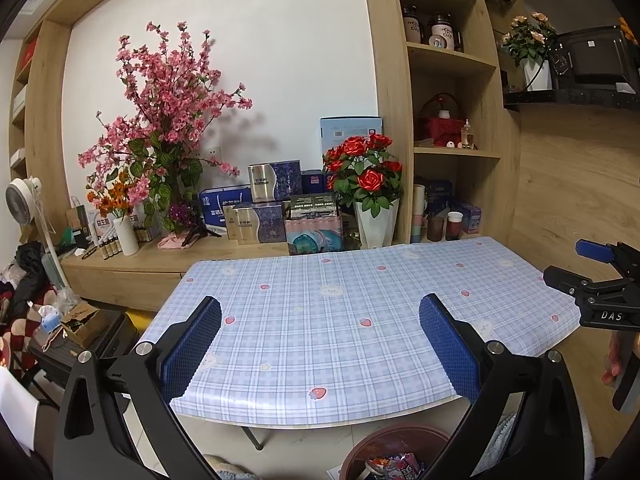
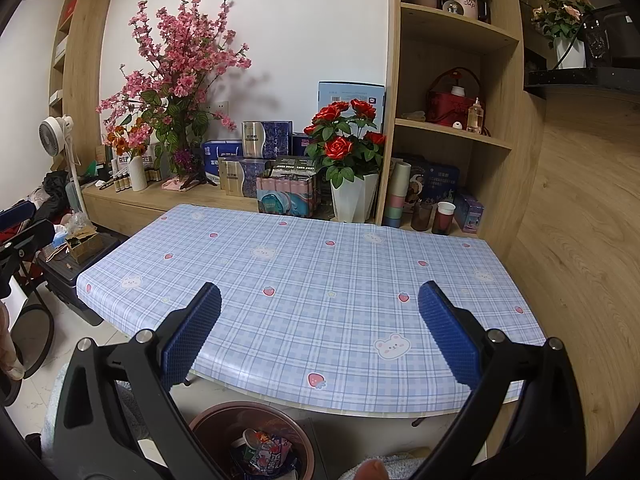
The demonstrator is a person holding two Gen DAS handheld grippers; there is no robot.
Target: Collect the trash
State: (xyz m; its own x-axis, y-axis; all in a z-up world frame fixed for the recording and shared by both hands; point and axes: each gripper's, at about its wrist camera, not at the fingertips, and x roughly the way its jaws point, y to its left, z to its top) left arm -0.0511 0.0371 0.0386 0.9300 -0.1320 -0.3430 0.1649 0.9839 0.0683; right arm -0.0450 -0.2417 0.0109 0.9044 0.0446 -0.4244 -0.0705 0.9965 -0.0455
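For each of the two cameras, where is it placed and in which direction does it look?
Left wrist: sits on the left gripper, looks across the table to the shelves; its open fingers and the right gripper at right show.
Right wrist: sits on the right gripper, same direction, from further right; its open fingers show.
Shared: table, red roses, trash bin below.

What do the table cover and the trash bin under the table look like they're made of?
Table cover: likely vinyl or oilcloth, since it has a glossy sheen, a printed plaid and lies smooth over the edge. Trash bin: probably plastic, with a smooth reddish-brown rounded rim; wrappers lie inside.
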